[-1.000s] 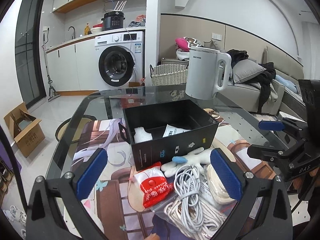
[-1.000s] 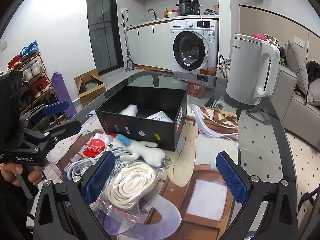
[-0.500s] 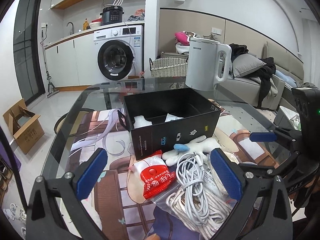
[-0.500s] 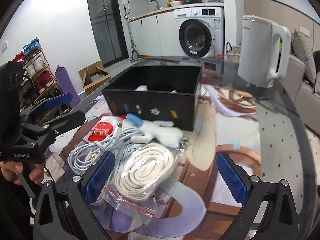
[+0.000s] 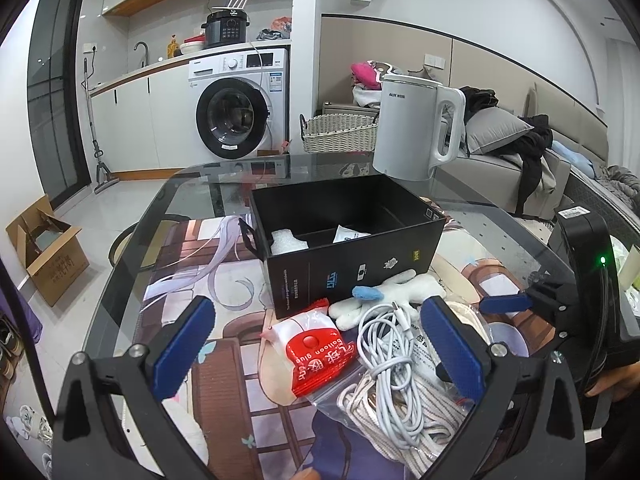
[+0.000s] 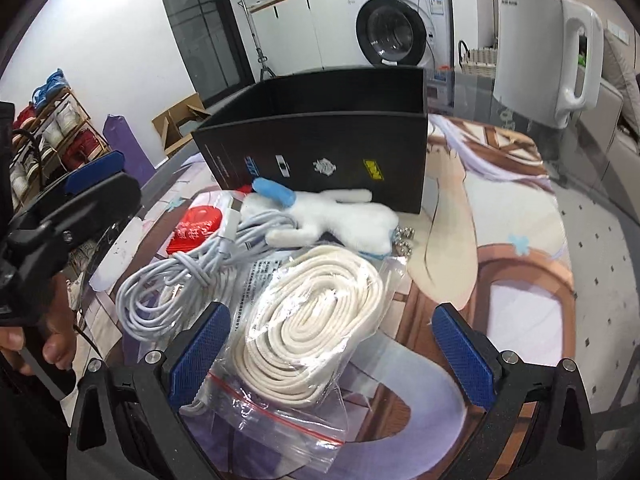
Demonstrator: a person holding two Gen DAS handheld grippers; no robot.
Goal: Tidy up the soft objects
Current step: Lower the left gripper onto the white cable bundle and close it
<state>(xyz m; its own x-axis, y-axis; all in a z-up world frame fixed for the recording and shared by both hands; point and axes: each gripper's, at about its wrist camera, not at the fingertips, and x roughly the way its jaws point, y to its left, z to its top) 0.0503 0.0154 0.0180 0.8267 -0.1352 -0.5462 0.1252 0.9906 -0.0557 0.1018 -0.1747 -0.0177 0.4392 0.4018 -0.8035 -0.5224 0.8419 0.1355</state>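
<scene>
Both grippers' jaws wide, empty, right gripper (image 6: 330,354) over bagged rope (image 6: 312,316)

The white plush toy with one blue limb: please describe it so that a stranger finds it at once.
Find the open black cardboard box on the glass table. Against the box's printed front wall lies the white plush toy, flat, partly over the coiled white cable. Only it is fuzzy, with one blue limb; the neighbours are cable, cord and plastic bags.
</scene>
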